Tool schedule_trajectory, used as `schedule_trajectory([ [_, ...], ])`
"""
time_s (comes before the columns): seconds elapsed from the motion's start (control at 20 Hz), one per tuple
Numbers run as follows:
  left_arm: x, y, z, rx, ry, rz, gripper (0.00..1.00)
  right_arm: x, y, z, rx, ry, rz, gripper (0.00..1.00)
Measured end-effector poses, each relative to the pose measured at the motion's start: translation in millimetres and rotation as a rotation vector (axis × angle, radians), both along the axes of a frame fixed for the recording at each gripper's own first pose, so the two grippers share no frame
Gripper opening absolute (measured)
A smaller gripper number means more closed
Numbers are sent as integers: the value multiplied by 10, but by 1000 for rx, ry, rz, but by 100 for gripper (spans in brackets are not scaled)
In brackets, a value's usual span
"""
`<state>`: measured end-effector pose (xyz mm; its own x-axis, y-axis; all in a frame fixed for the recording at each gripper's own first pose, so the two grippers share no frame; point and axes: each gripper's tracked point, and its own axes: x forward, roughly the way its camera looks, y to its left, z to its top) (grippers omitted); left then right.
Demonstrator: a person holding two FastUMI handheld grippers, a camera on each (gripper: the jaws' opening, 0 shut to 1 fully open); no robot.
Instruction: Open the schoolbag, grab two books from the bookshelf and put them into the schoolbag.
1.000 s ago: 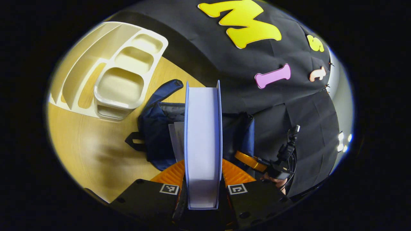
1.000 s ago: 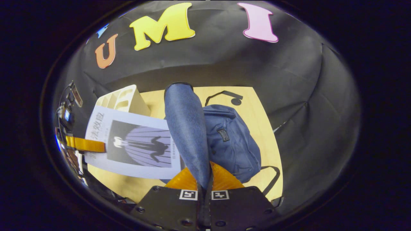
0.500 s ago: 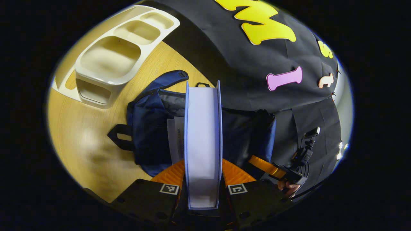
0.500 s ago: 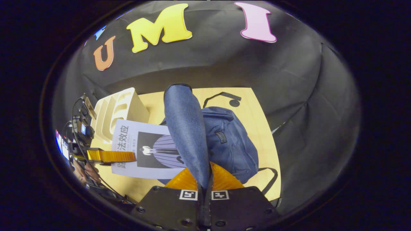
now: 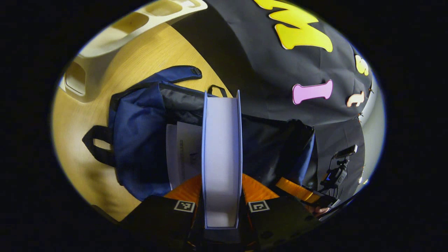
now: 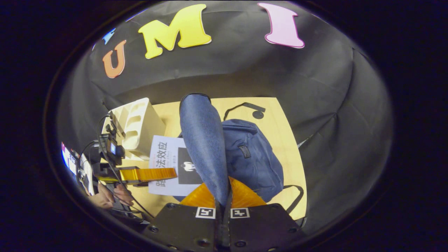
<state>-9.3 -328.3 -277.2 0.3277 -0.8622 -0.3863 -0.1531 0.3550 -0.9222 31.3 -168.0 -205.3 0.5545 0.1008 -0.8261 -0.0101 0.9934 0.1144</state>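
The left gripper (image 5: 221,196) clamps a pale lilac-covered book (image 5: 221,154) edge-on over the open navy fabric schoolbag (image 5: 140,140) on the wooden desk (image 5: 87,164), while the right gripper (image 6: 223,199) pinches the bag's flap (image 6: 203,140), cream plastic bookshelf (image 6: 140,122) behind.

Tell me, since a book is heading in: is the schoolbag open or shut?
Open. The right tool holds the flap up, and the schoolbag gapes, showing its dark lining and another book inside.

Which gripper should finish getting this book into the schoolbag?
Left. The left gripper is shut on the book, right above the open schoolbag. The right gripper is busy holding the bag's flap up.
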Motion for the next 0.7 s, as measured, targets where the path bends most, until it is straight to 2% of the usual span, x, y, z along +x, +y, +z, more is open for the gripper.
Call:
schedule_trajectory([
  [0.2,-10,-233,-80,-43,3,21,41,17,93,22,-5,1,24,1],
  [0.25,2,-300,-97,-57,11,26,41,24,116,25,-8,1,27,4],
  [0.3,-8,-373,-138,-65,18,21,41,31,130,30,-7,-1,27,1],
  [0.7,76,-634,-303,-125,22,4,43,32,153,41,-13,-1,30,1],
])
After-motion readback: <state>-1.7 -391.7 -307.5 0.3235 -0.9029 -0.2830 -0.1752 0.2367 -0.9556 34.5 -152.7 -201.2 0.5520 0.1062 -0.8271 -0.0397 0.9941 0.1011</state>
